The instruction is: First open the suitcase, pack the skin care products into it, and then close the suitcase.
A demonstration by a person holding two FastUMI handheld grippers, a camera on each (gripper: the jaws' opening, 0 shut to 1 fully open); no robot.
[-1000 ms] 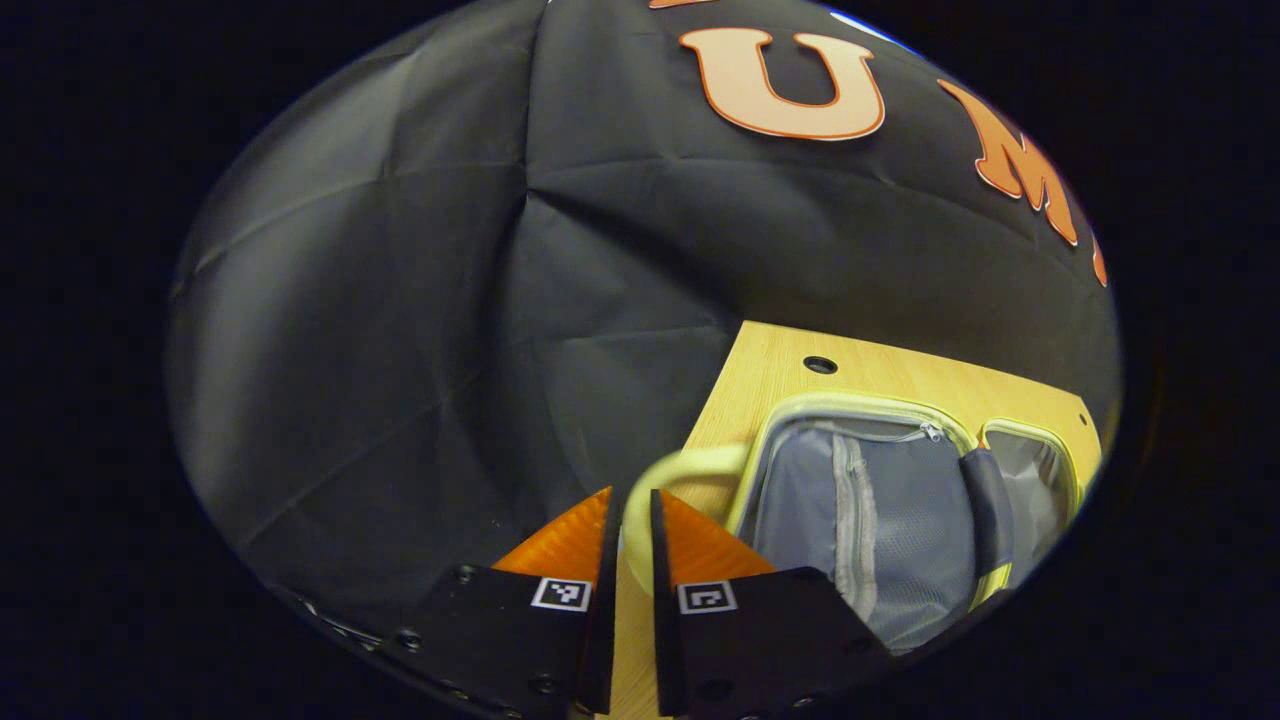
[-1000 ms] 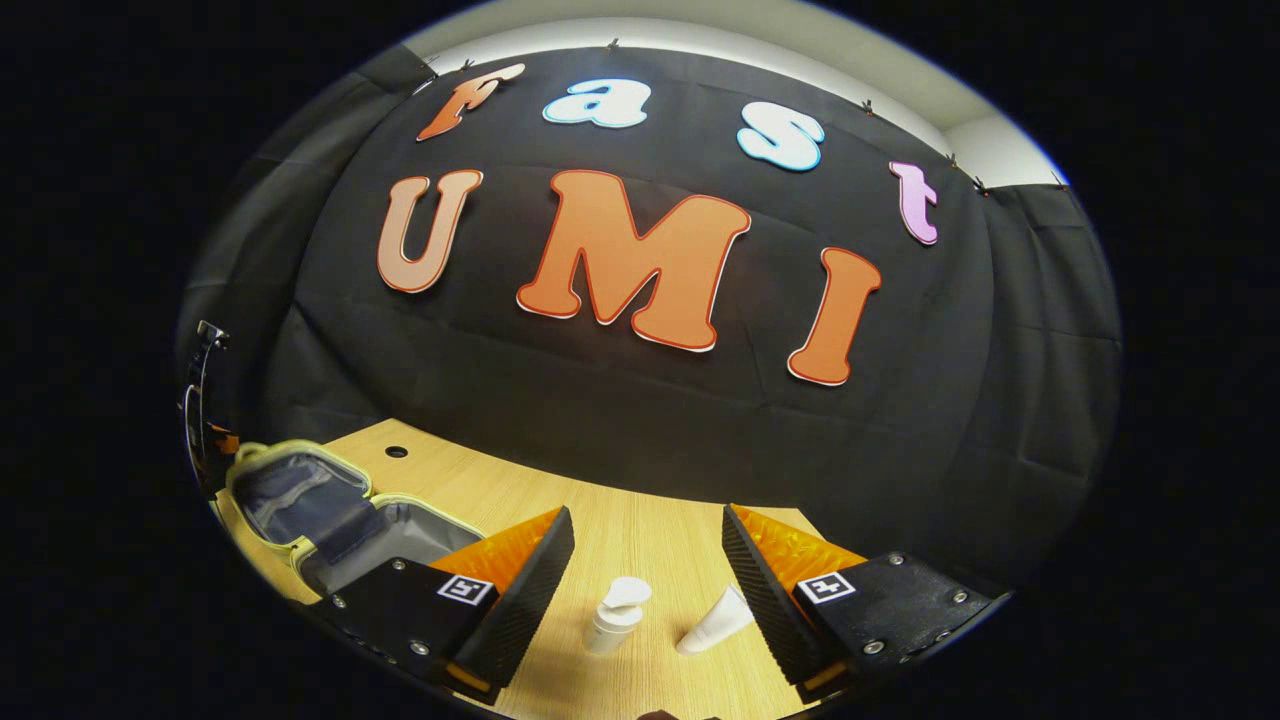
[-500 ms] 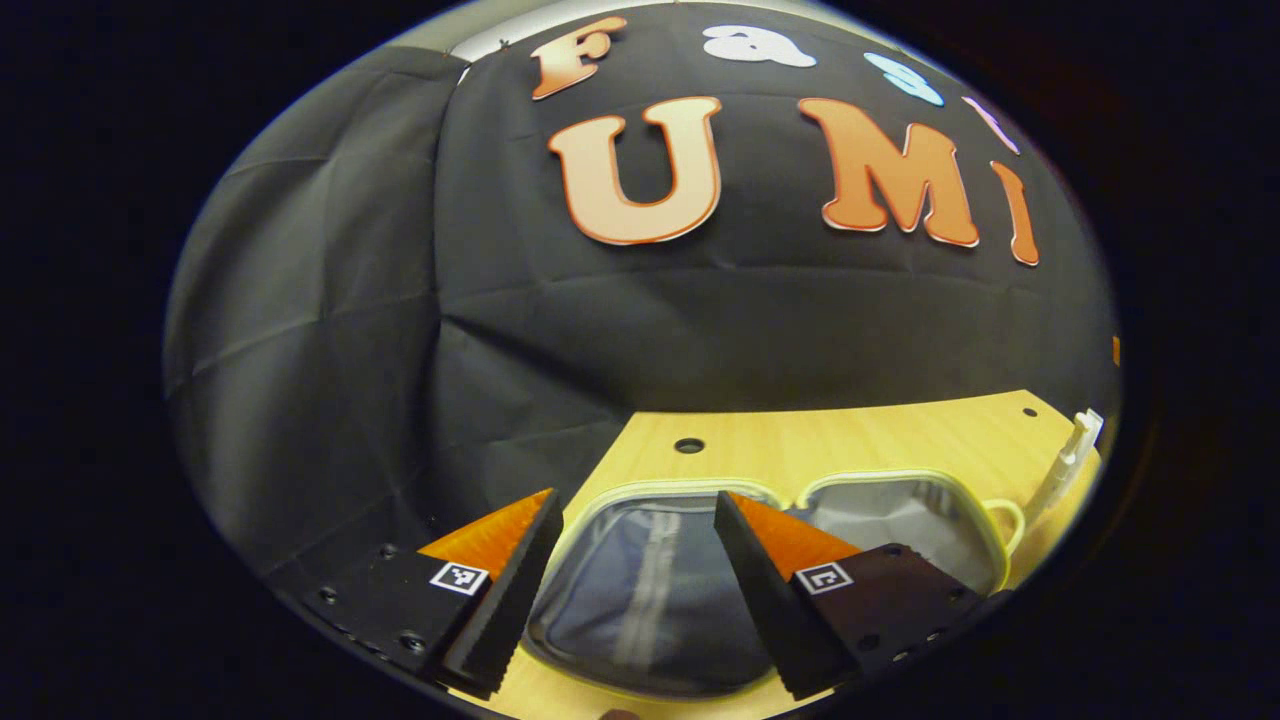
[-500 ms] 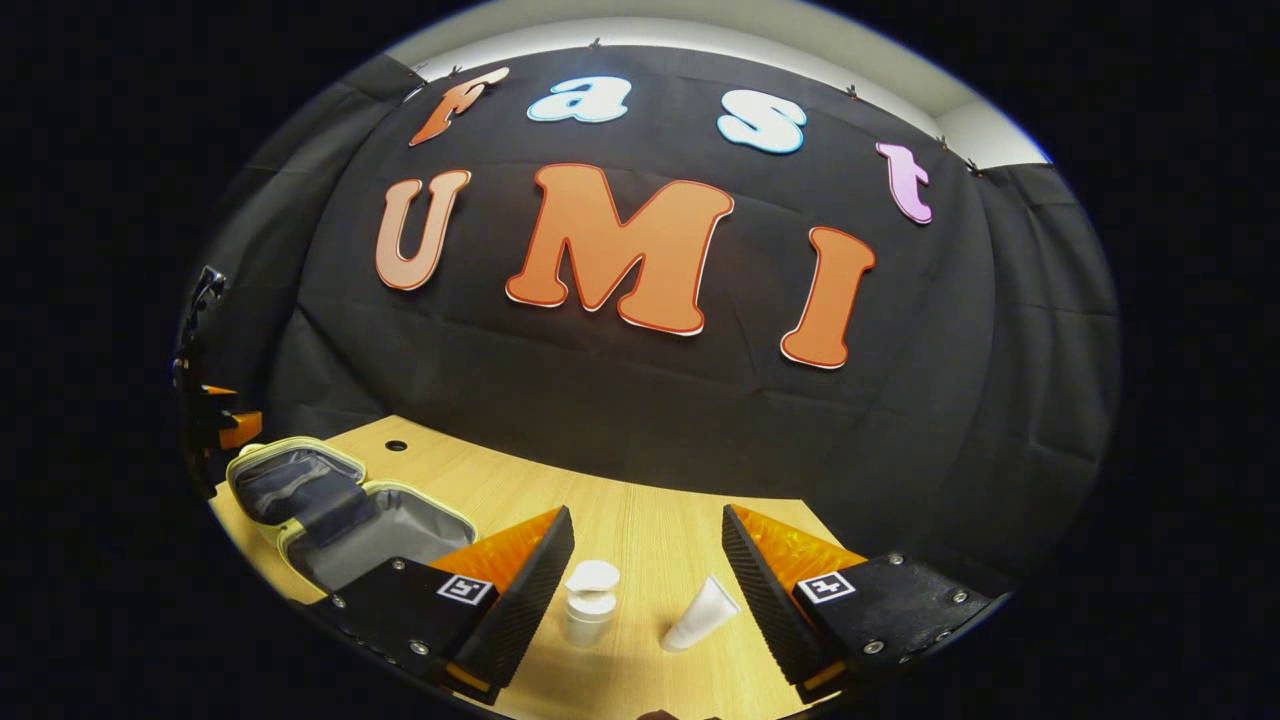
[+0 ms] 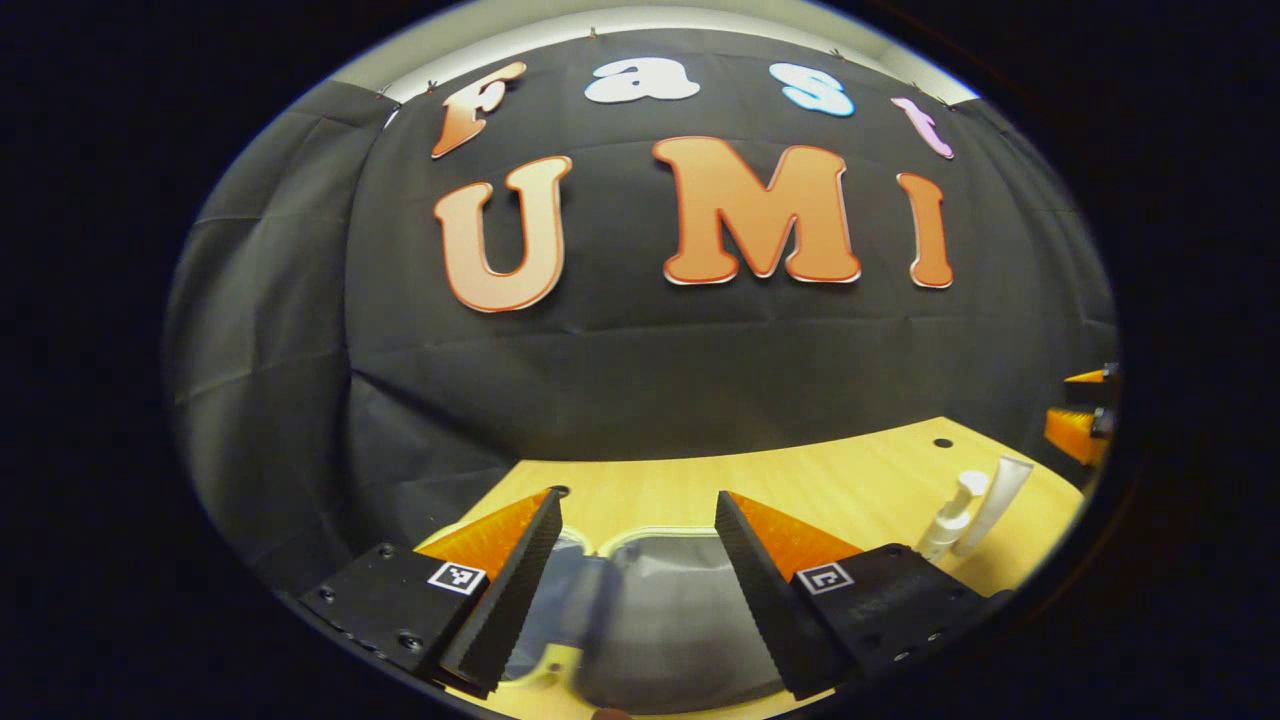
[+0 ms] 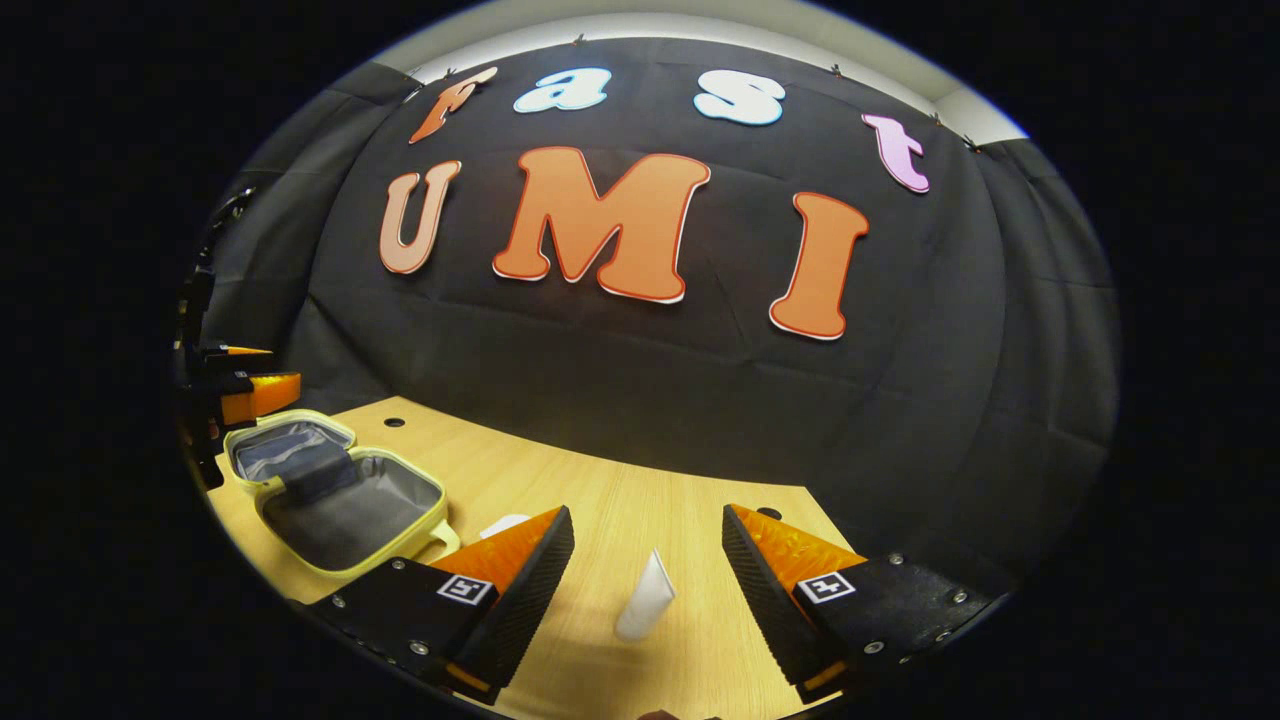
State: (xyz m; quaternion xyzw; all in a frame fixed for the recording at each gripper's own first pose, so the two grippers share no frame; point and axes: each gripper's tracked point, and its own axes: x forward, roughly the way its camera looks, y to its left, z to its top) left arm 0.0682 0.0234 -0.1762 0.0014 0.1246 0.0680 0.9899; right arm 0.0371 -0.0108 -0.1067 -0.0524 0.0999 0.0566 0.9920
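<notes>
Between the right gripper's (image 6: 637,560) wide-spread, empty fingers a white tube (image 6: 646,597) lies on the table (image 6: 600,500), its long axis running roughly along the fingers, so this gripper is likely the nearer one to take it. Off to its left the suitcase (image 6: 335,495) lies open, with the left gripper (image 5: 637,545), also wide and empty, above it.

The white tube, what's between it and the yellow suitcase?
In the right gripper view, the pump bottle stands between the tube and the open suitcase, partly behind the right gripper's finger.
</notes>
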